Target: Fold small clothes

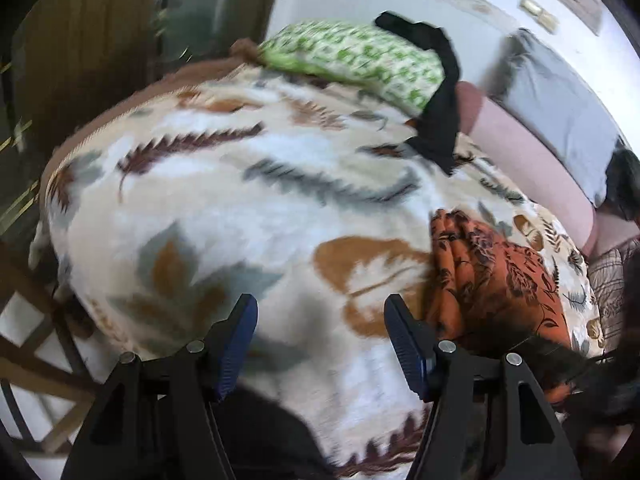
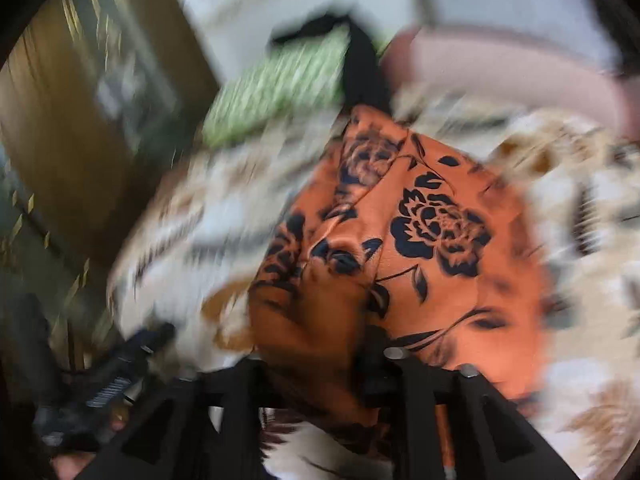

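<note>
An orange garment with a black flower print (image 2: 420, 232) hangs from my right gripper (image 2: 316, 360), which is shut on its near edge; the cloth covers the fingertips. The garment drapes over the leaf-patterned blanket (image 1: 224, 216). In the left wrist view the garment (image 1: 492, 276) lies at the right, next to my right finger. My left gripper (image 1: 320, 320) is open and empty above the blanket, its blue pads wide apart. It also shows blurred in the right wrist view (image 2: 132, 356) at the lower left.
A green-and-white patterned pillow (image 1: 352, 56) lies at the far end of the bed with a black cloth (image 1: 440, 92) draped over it. A pink bolster (image 1: 532, 160) and a grey pillow (image 1: 560, 108) lie along the right. A wooden door (image 1: 88, 40) stands at the left.
</note>
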### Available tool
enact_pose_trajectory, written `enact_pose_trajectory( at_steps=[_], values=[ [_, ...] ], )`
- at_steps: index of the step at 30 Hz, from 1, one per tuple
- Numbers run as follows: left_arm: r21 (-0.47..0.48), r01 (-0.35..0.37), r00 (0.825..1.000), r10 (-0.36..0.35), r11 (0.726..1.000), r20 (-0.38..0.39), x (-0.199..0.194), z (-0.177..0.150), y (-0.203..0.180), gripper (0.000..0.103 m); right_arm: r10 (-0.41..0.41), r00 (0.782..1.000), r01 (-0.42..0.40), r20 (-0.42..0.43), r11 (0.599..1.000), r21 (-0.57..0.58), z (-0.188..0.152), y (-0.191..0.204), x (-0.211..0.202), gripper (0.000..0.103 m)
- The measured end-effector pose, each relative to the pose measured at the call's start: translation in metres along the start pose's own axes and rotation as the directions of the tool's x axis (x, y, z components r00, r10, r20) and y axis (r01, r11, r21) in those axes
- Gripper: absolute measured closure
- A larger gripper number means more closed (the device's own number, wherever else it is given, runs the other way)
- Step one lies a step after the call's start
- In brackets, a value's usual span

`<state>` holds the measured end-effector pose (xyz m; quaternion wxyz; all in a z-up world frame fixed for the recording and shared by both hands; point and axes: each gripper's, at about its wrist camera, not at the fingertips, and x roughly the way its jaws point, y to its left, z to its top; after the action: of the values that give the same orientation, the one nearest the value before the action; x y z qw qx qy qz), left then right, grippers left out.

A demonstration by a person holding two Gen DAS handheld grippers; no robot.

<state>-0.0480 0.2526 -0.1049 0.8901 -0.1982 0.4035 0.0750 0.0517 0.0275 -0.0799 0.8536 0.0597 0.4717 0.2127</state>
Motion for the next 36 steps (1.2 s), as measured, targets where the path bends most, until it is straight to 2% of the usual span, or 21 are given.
enact_pose_trajectory(
  at_steps=[1, 2, 3, 5, 10, 13, 15, 16, 17, 18, 19, 20, 22, 23, 25, 27, 28, 29, 30, 32, 36],
  values=[
    [-0.010, 0.024, 1.000, -0.024, 1.000, -0.010, -0.002, 0.000, 0.004, 0.037, -0.013, 0.997, 0.013, -0.076, 1.000, -0.001, -0.008, 0.001, 0.021, 0.020],
    [-0.012, 0.050, 0.999, -0.051, 0.999, -0.011, -0.005, -0.002, 0.005, 0.036, -0.043, 0.996, 0.043, -0.082, 0.999, -0.008, -0.013, 0.005, 0.027, 0.019],
    [-0.005, 0.081, 0.997, -0.081, 0.997, -0.006, -0.009, -0.003, 0.006, 0.036, 0.009, 1.000, -0.009, -0.028, 1.000, -0.018, -0.015, 0.011, 0.013, 0.018],
    [0.028, 0.145, 0.989, -0.145, 0.989, -0.010, -0.013, -0.005, -0.007, 0.036, 0.102, 0.995, -0.102, 0.006, 0.995, 0.009, -0.019, 0.006, -0.008, 0.017],
    [0.121, 0.313, 0.948, -0.301, 0.942, -0.107, -0.004, -0.011, -0.067, 0.036, -0.010, 0.988, -0.023, 0.156, 0.979, 0.204, -0.042, -0.052, -0.072, 0.017],
    [0.131, 0.348, 0.928, -0.322, 0.928, -0.190, 0.015, -0.018, -0.097, 0.036, -0.056, 0.978, -0.014, 0.199, 0.942, 0.335, -0.057, -0.092, -0.098, 0.016],
    [0.098, 0.344, 0.912, -0.308, 0.934, -0.271, 0.036, -0.021, -0.110, 0.037, -0.067, 0.978, -0.015, 0.199, 0.923, 0.384, -0.068, -0.112, -0.107, 0.016],
    [0.077, 0.348, 0.903, -0.312, 0.934, -0.296, 0.044, -0.021, -0.114, 0.042, -0.066, 0.977, -0.020, 0.201, 0.917, 0.397, -0.072, -0.120, -0.110, 0.016],
    [0.065, 0.360, 0.892, -0.323, 0.931, -0.315, 0.049, -0.021, -0.116, 0.071, -0.066, 0.977, -0.021, 0.202, 0.915, 0.402, -0.075, -0.123, -0.110, 0.016],
    [0.045, 0.352, 0.883, -0.316, 0.935, -0.347, 0.058, -0.020, -0.117, 0.088, -0.062, 0.977, -0.026, 0.203, 0.914, 0.405, -0.077, -0.126, -0.111, 0.016],
    [0.009, 0.342, 0.881, -0.317, 0.940, -0.351, 0.060, -0.018, -0.114, 0.088, -0.052, 0.978, -0.036, 0.202, 0.912, 0.408, -0.077, -0.129, -0.110, 0.016],
    [-0.018, 0.355, 0.885, -0.343, 0.935, -0.316, 0.052, -0.014, -0.110, 0.089, -0.044, 0.979, -0.043, 0.201, 0.911, 0.410, -0.080, -0.133, -0.115, 0.016],
    [0.043, 0.350, 0.923, -0.337, 0.936, -0.187, 0.020, -0.008, -0.109, 0.089, -0.019, 0.979, -0.069, 0.204, 0.909, 0.411, -0.081, -0.135, -0.113, 0.016],
    [0.059, 0.338, 0.934, -0.326, 0.939, -0.148, 0.010, -0.008, -0.108, 0.089, -0.006, 0.977, -0.083, 0.215, 0.911, 0.403, -0.082, -0.136, -0.115, 0.016],
    [0.039, 0.280, 0.946, -0.269, 0.959, -0.182, 0.024, -0.017, -0.101, 0.088, 0.005, 0.975, -0.094, 0.223, 0.917, 0.388, -0.081, -0.135, -0.117, 0.016],
    [0.019, 0.214, 0.931, -0.198, 0.977, -0.307, 0.064, -0.034, -0.092, 0.083, 0.023, 0.978, -0.103, 0.208, 0.918, 0.383, -0.079, -0.138, -0.110, 0.016],
    [-0.006, 0.218, 0.927, -0.209, 0.976, -0.312, 0.070, -0.038, -0.088, 0.082, 0.031, 0.980, -0.107, 0.198, 0.915, 0.389, -0.079, -0.140, -0.106, 0.016],
    [-0.008, 0.221, 0.930, -0.214, 0.975, -0.300, 0.066, -0.036, -0.089, 0.081, 0.042, 0.982, -0.114, 0.186, 0.912, 0.394, -0.077, -0.141, -0.102, 0.016],
    [0.001, 0.222, 0.934, -0.212, 0.975, -0.289, 0.060, -0.033, -0.093, 0.072, 0.055, 0.983, -0.122, 0.177, 0.913, 0.390, -0.076, -0.141, -0.100, 0.016],
    [0.053, 0.178, 0.956, -0.160, 0.983, -0.245, 0.046, -0.027, -0.099, 0.062, 0.053, 0.981, -0.119, 0.186, 0.924, 0.364, -0.072, -0.141, -0.102, 0.016],
    [0.160, 0.138, 0.986, -0.121, 0.978, -0.111, 0.013, -0.009, -0.111, 0.062, 0.053, 0.978, -0.127, 0.202, 0.918, 0.376, -0.065, -0.151, -0.103, 0.016]
  ],
)
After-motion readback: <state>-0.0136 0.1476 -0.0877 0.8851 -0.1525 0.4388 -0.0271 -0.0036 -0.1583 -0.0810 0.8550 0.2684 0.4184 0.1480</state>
